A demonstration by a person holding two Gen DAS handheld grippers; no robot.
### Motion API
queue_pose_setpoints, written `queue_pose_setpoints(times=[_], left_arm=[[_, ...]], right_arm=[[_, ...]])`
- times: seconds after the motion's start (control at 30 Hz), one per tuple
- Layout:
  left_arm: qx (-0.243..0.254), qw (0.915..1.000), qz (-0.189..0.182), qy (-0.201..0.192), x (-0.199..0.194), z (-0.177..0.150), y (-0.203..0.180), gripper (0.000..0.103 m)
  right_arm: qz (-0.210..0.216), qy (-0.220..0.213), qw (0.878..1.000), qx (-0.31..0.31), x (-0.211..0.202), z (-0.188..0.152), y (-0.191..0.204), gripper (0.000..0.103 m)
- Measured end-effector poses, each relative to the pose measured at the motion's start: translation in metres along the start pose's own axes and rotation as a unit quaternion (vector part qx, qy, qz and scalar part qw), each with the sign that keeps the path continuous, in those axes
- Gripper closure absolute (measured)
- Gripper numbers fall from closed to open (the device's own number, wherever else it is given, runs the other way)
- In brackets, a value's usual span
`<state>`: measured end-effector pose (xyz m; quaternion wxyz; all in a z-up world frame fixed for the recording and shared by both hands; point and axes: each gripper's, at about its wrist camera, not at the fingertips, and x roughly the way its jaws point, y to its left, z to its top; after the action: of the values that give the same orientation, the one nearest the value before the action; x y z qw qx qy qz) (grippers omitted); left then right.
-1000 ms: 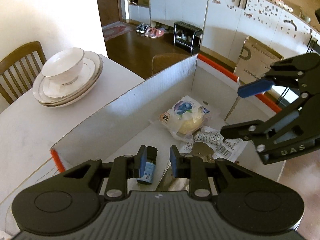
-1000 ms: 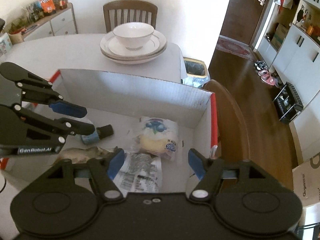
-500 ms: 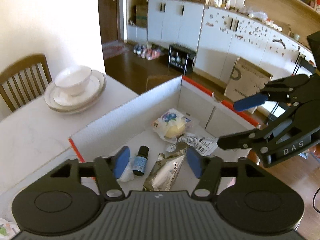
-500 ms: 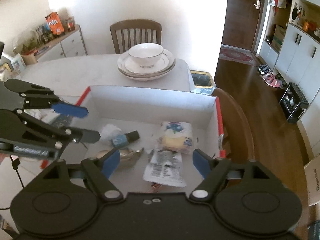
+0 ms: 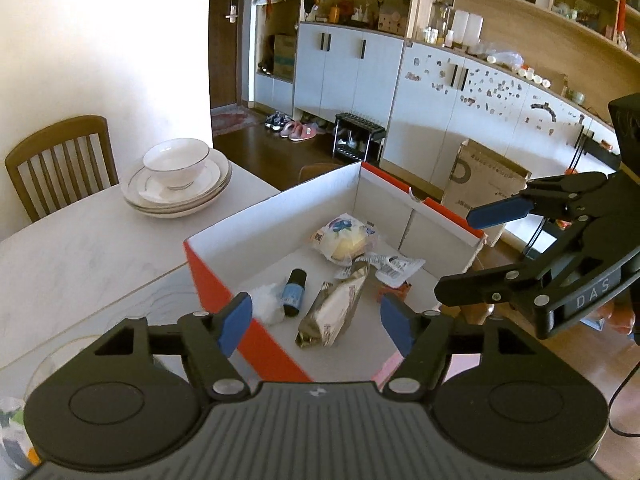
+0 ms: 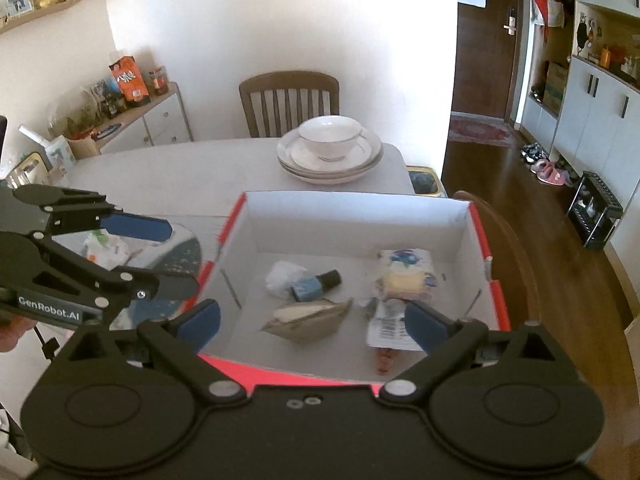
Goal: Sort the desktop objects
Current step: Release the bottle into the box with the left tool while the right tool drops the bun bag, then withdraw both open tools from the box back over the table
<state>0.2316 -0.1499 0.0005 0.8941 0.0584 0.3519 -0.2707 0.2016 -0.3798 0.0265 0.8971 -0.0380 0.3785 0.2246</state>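
Both grippers higher above box, fingers opening.

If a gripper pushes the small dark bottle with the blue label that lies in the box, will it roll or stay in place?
The small bottle lies on its side on the flat floor of the box and looks round, so a sideways push would probably roll it. The crumpled white plastic touching it may stop it on that side. It looks stiff and light, so open jaws should pick it up easily.

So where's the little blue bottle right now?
The little blue bottle lies on its side in the white box, left of centre in the right wrist view, between a crumpled white wrapper and a foil packet.
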Motion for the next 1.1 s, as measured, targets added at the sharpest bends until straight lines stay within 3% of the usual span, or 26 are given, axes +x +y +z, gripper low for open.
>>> queue_pose_setpoints(times=[0.13,0.23,0.4,1.1], left_arm=[[-0.006,0.9999,0.007,-0.009,-0.018,-0.013,0.011,0.021],[-0.002,0.9998,0.013,-0.016,-0.033,-0.022,0.019,0.020],[-0.009,0.9992,0.028,-0.025,-0.054,-0.039,0.035,0.000],[-0.051,0.9947,0.090,-0.003,-0.103,-0.115,0.150,0.000]], right_arm=[[-0.010,-0.008,1.000,-0.007,-0.004,-0.005,0.024,0.002],[-0.011,-0.013,1.000,-0.001,-0.005,-0.008,0.042,0.001],[-0.020,-0.022,1.000,0.000,-0.004,-0.015,0.074,0.001],[0.011,-0.011,1.000,-0.024,0.039,-0.035,0.224,0.001]])
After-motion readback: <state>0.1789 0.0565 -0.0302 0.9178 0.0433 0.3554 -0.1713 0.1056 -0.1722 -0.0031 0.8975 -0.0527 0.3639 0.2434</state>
